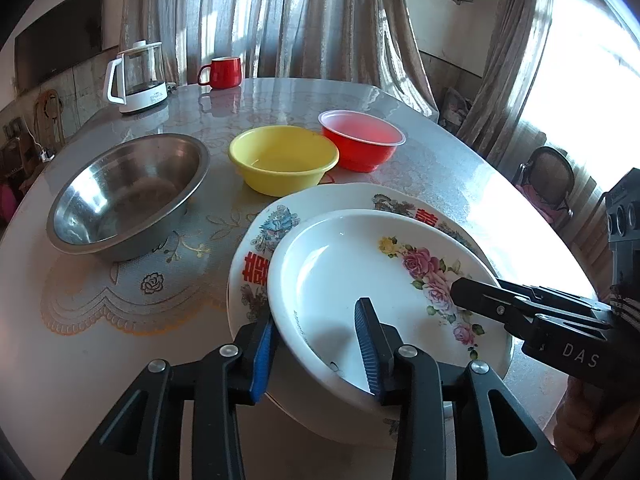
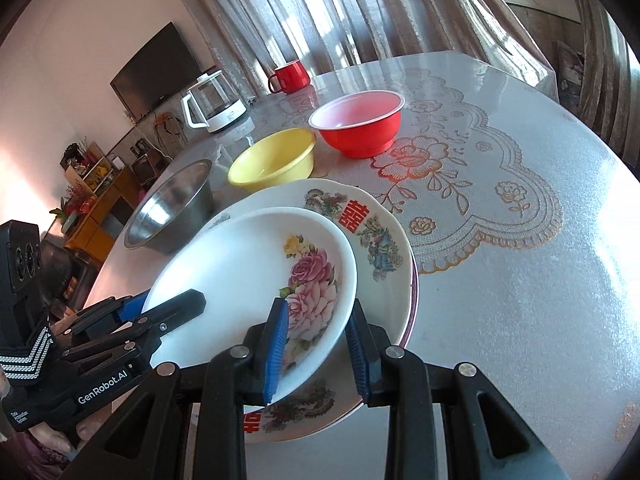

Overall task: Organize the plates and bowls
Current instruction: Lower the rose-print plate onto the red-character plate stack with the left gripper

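A white plate with pink roses (image 1: pixel 352 264) (image 2: pixel 248 264) lies over a larger patterned plate (image 1: pixel 260 240) (image 2: pixel 380 240) on the table. My left gripper (image 1: pixel 314 312) (image 2: pixel 166 300) straddles the rose plate's near-left rim. One blue pad sits outside the rim and the other inside, with slack around it. My right gripper (image 2: pixel 317 304) (image 1: pixel 464 294) is shut on the opposite rim, one pad on the roses and one under the edge. A steel bowl (image 1: pixel 128 196) (image 2: pixel 168 208), a yellow bowl (image 1: pixel 280 156) (image 2: pixel 272 160) and a red bowl (image 1: pixel 360 140) (image 2: pixel 360 120) stand behind.
A red mug (image 1: pixel 222 72) (image 2: pixel 290 76) and a white-based glass kettle (image 1: pixel 138 80) (image 2: pixel 216 100) stand at the far edge by the curtains. The round table (image 1: pixel 120 300) (image 2: pixel 520 280) has a lace-patterned cover. Bare cover lies right of the plates. A chair stands off the right side.
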The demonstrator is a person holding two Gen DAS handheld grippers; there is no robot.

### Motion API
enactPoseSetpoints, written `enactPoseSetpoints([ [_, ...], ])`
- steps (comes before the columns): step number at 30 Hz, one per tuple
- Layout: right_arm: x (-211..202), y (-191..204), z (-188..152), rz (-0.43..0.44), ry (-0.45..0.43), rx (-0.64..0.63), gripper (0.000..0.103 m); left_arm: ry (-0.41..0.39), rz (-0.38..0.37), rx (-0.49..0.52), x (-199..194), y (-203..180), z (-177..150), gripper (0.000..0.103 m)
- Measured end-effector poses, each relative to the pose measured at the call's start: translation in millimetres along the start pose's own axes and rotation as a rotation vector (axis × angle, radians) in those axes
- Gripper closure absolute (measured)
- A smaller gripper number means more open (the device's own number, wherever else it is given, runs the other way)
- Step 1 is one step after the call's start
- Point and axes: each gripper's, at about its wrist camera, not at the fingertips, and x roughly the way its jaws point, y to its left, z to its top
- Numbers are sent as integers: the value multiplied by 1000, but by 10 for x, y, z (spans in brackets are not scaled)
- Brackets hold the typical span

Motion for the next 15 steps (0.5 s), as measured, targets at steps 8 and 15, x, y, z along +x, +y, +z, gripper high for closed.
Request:
enactPoseSetpoints([
  [8,-3,85,-9,-59,-8,-48,73,-2,-16,-24,-50,29,-22,61],
  [15,6,120,-9,-92,-10,-73,72,-1,-25,-25,-78,5,-47,58],
])
